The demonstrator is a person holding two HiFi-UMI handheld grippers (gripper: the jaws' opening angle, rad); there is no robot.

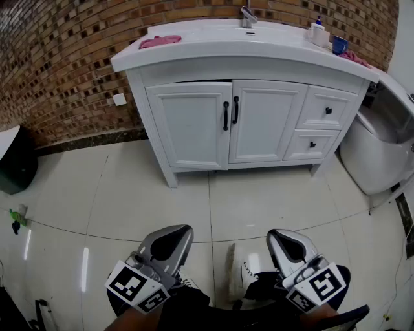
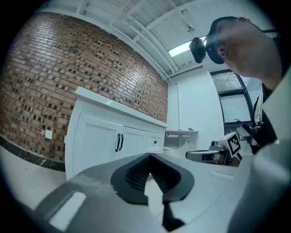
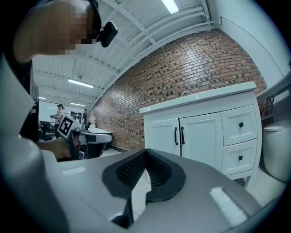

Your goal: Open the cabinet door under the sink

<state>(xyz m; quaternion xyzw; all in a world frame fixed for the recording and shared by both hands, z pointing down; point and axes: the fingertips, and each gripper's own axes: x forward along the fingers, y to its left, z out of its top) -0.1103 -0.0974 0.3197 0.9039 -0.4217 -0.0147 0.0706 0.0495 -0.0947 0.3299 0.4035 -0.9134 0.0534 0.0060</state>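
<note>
The white vanity cabinet (image 1: 194,123) stands against the brick wall with the sink on top. Its two doors meet in the middle, where a pair of black vertical handles (image 1: 230,113) sits. A thin dark gap runs along the top of the left door. Both grippers are held low and well short of the cabinet, over the tiled floor. My left gripper (image 1: 181,233) is shut with nothing in it, its tips meeting (image 2: 149,154). My right gripper (image 1: 279,236) is likewise shut and empty (image 3: 145,150). The doors (image 2: 104,143) and handles (image 3: 178,135) show ahead in both gripper views.
Two drawers (image 1: 325,111) sit right of the doors. On the counter are a pink cloth (image 1: 160,41), a faucet (image 1: 248,16), a bottle (image 1: 317,29) and a blue cup (image 1: 339,44). A white fixture (image 1: 375,152) stands at the right, a dark bin (image 1: 16,161) at the left.
</note>
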